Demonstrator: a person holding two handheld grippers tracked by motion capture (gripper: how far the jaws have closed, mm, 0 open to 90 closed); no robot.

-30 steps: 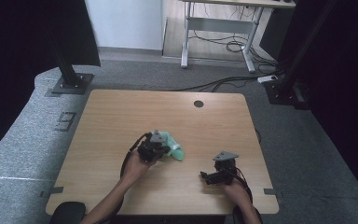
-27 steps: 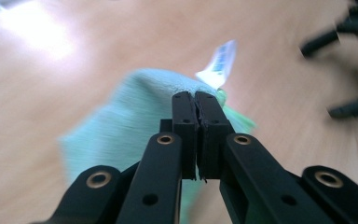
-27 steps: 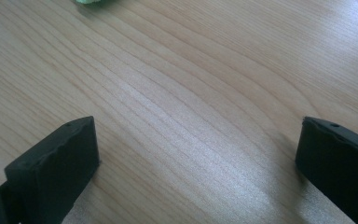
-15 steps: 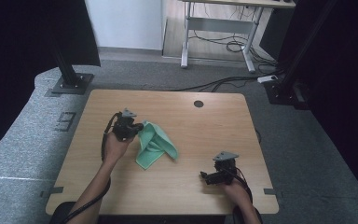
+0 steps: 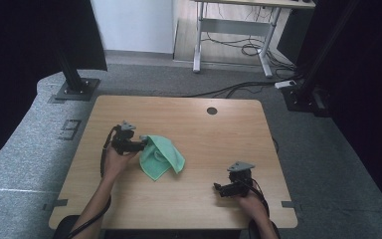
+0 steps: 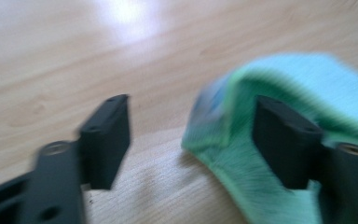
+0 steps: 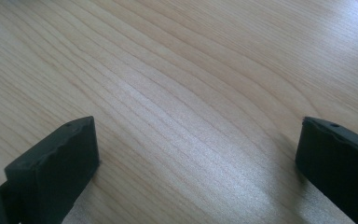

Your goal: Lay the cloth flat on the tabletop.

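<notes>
A green cloth (image 5: 160,157) lies partly spread out on the wooden table (image 5: 214,144), left of the middle. My left gripper (image 5: 142,145) rests at the cloth's left corner and points right. Its jaws have just been opening. In the left gripper view they (image 6: 191,135) stand apart, and a raised fold of the cloth (image 6: 303,84) leans against the right-hand pad without being pinched. My right gripper (image 5: 219,189) sits near the table's front right, pointing left, open. In the right gripper view there is only bare wood between its jaws (image 7: 196,158).
A round cable hole (image 5: 212,110) sits in the table's far middle. Black stand bases (image 5: 74,89) rest on the grey floor beyond the far corners. A desk frame with cables (image 5: 234,45) is farther back.
My left gripper has dragged the bunched cloth's corner leftward from the table's middle, pulling the cloth out flatter, then opened and let go. The right hand has stayed put.
</notes>
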